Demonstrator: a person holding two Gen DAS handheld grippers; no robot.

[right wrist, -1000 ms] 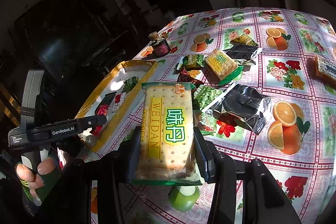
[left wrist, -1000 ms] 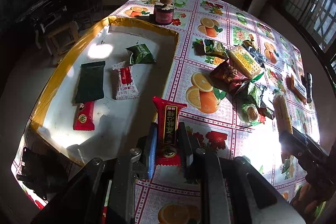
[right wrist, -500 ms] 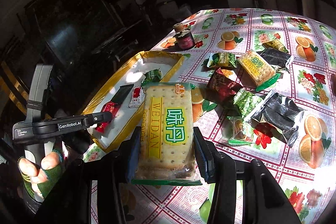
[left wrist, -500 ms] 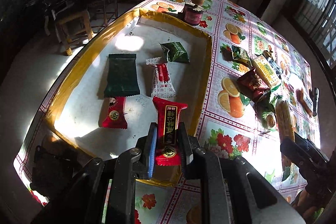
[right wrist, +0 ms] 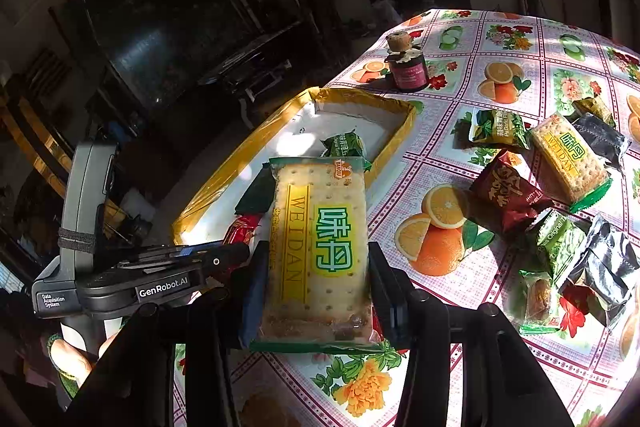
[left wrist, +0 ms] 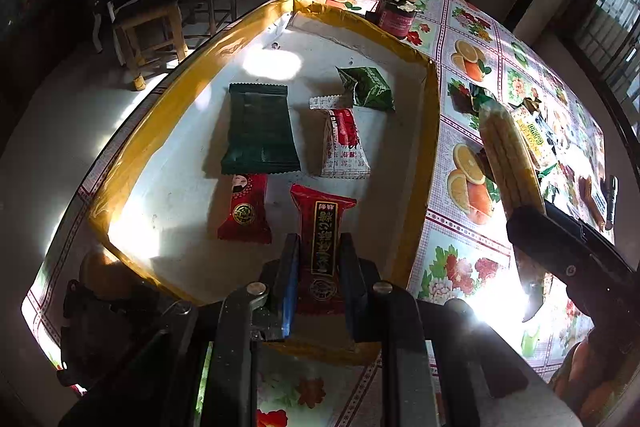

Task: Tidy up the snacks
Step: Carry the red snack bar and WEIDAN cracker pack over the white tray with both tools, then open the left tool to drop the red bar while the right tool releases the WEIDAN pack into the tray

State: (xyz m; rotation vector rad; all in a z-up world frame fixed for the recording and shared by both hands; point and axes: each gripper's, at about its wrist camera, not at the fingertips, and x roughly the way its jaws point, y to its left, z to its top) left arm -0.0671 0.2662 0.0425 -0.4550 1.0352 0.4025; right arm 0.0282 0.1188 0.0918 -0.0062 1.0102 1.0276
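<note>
Left wrist view: the left gripper (left wrist: 319, 267) is clenched on a red snack packet (left wrist: 322, 239), holding it above the near end of the yellow-rimmed tray (left wrist: 168, 107). 4 packets lie on the tray's white floor: a dark green flat packet (left wrist: 259, 131), a white and red packet (left wrist: 343, 145), a small green packet (left wrist: 368, 89) at the far side, and a red packet (left wrist: 245, 209) nearest. A dark jar (left wrist: 396, 15) stands on the counter (left wrist: 460, 251) just beyond the tray's far rim. At the right, the right gripper carries a cracker pack (left wrist: 508, 155) seen edge-on.

Right wrist view: the right gripper (right wrist: 316, 287) grasps the Weidan cracker pack (right wrist: 320, 247) by its long sides, held over the tray's right rim. Loose snacks (right wrist: 560, 187) are scattered on the counter to the right. The left gripper's body (right wrist: 120, 283) sits at the left, a hand (right wrist: 72, 359) below it.
</note>
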